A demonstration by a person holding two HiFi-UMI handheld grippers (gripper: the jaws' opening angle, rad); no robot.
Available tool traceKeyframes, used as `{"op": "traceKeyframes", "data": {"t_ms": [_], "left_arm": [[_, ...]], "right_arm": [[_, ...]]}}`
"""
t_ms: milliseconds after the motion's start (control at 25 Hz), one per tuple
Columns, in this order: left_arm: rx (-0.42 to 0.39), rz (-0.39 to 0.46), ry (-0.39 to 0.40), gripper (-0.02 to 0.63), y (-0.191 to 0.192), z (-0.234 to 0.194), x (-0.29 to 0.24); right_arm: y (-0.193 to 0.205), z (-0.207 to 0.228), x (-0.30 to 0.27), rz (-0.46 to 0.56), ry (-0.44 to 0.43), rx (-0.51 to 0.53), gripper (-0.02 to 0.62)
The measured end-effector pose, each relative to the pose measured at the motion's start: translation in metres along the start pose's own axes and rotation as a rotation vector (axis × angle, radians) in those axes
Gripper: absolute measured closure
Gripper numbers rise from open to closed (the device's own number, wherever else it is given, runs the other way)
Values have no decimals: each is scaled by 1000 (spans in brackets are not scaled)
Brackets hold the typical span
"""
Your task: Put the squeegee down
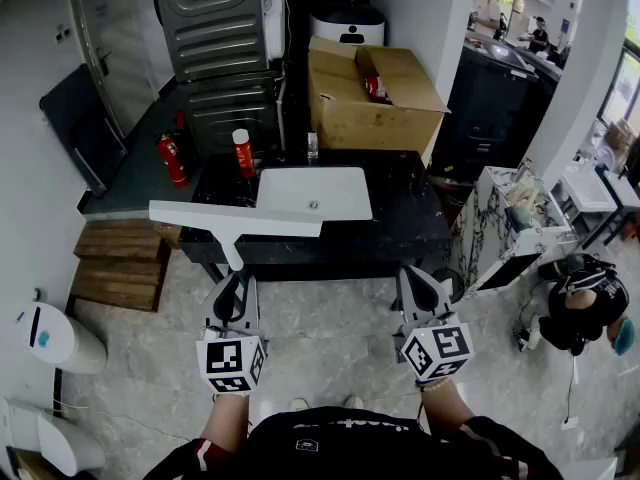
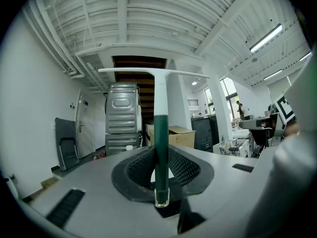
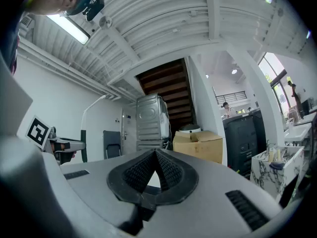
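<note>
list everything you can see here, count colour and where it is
squeegee: 1, white blade, green and white handle, over the counter's front edge
counter: 1, black, centre
sink: 1, white, set in the counter
cardboard box: 1, brown, open, behind the counter
red canisters: 2, red, left of the sink
grey machines: 2, grey, stacked at the back
wooden pallet: 1, brown, on the floor at left
crouching person: 1, dark clothes, far right
left tool: 1, grey, shut on the squeegee's handle
right tool: 1, grey, shut with nothing in it
</note>
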State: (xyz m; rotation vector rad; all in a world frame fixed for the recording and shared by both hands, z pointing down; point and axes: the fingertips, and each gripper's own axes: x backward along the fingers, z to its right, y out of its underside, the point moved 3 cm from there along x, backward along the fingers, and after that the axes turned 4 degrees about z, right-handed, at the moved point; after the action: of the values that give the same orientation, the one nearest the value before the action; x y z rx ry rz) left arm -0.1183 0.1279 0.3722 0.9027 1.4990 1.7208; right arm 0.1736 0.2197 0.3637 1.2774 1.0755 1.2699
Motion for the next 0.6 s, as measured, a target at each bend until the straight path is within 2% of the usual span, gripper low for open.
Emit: {"op": "traceKeyframes", "data": {"t_ms": [480,600], "left_arm": [[11,-12,6,518,3,2,-4],[11,-12,10,518,5,2,-6]], "right_arm": [[5,3,-3,-17,3,-2,558],[11,4,-4,-23,5,-29,558]]}}
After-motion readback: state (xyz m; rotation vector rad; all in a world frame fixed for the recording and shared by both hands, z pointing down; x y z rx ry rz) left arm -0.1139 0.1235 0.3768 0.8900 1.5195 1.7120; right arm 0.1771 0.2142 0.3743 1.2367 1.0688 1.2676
